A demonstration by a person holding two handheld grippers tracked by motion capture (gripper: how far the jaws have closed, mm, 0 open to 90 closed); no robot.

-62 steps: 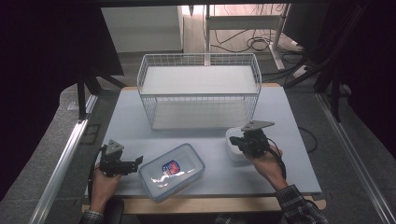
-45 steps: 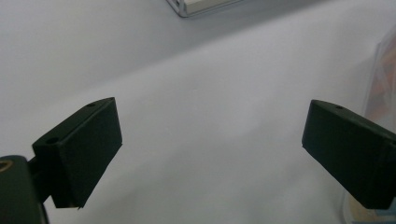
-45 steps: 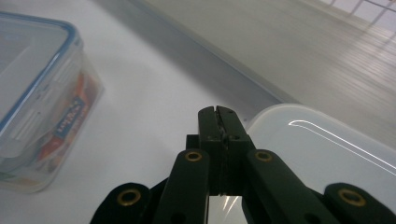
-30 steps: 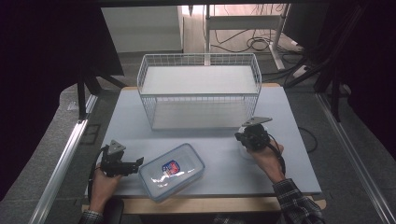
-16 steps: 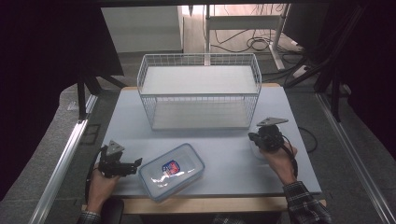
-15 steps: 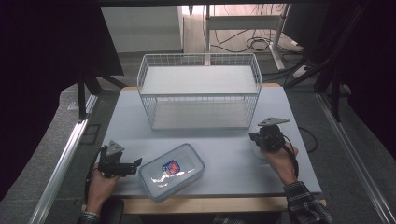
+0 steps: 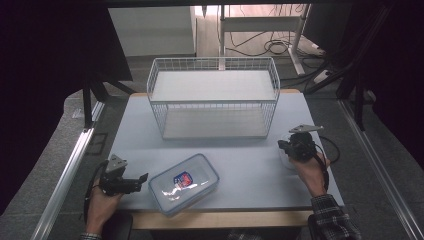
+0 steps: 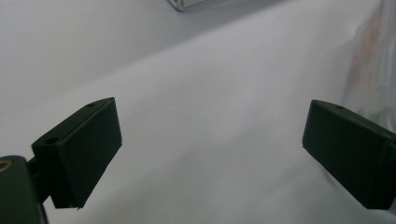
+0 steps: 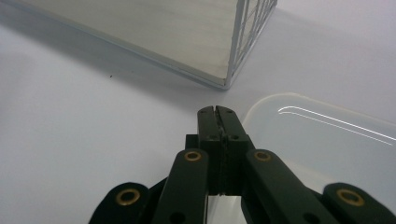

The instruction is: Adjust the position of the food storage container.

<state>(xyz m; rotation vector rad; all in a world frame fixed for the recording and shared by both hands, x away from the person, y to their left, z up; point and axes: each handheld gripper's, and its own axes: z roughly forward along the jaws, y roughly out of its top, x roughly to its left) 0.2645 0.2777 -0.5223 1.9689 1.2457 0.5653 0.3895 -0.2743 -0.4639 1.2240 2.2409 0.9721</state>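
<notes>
No readable text anywhere; only marking is a red/blue label (image 7: 183, 180) on lid of the clear container (image 7: 184, 183) near table's front edge, too small & blurred to make out letters or brand

Black fingers (image 9: 218, 135) with brass rivets; plaid sleeve (image 7: 332, 220); grey three-cornered plates.

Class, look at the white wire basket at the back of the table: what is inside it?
Nothing shows inside the wire basket: only its pale floor panel. The near wall is open mesh, so little is hidden; the far inner corners are too small to judge.
</notes>
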